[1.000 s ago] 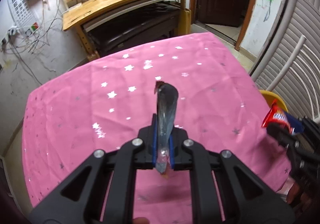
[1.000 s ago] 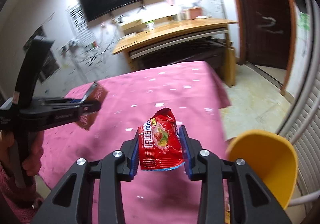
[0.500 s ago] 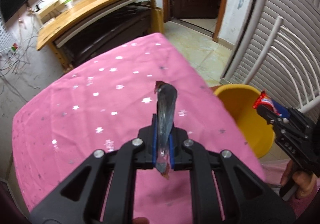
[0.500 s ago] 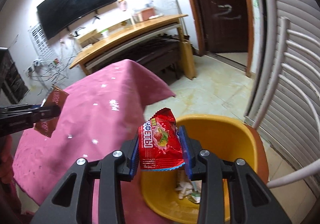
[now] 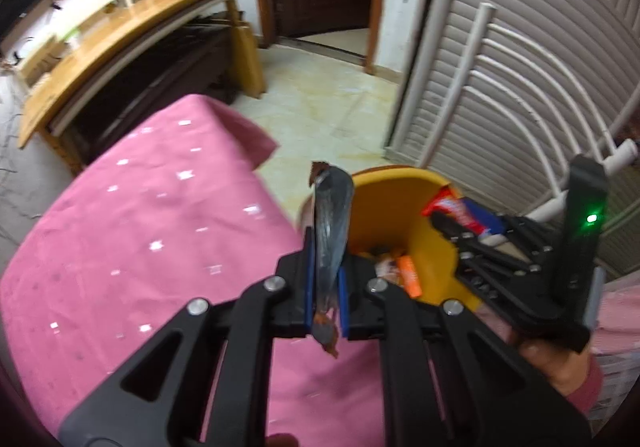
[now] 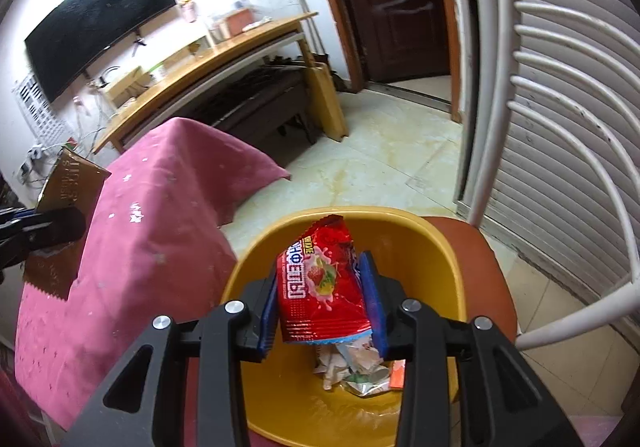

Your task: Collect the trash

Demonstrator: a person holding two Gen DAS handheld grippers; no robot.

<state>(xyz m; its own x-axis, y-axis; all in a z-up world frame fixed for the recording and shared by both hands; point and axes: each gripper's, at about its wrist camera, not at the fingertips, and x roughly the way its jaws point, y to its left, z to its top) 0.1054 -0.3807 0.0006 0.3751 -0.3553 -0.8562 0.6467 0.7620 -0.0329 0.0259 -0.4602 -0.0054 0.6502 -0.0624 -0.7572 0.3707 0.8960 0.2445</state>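
Yellow bin (image 6: 448, 247) is the ref point here, sitting on a brown chair seat (image 6: 492, 271) beside the pink tablecloth (image 5: 132, 231).

R gripper (image 6: 322, 301) is hanging right over the bin mouth, jaws clamping a red candy wrapper (image 6: 320, 279) from both sides. Wrapper is hanging above the trash pile (image 6: 356, 367) already lying at bin bottom, not touching it.

L gripper (image 5: 326, 287) is pinching a brown wrapper (image 5: 330, 231) edge-on, silver inner face showing. In the R cam it's sitting left of the bin, over the cloth, so not above the opening yet (image 6: 66, 199). L cam is showing it near the bin's table-side rim (image 5: 400, 173).

Step, imo: drop phase for both pcs, R side first.

Next move needs: R jaws opening so the red wrapper is falling straight into the bin; no more travel needed afaict. L then needs shifting toward bin centre before letting go, else the brown wrapper is landing on cloth or floor. Light foil may be sticking to a pad, so a small shake may be needed.
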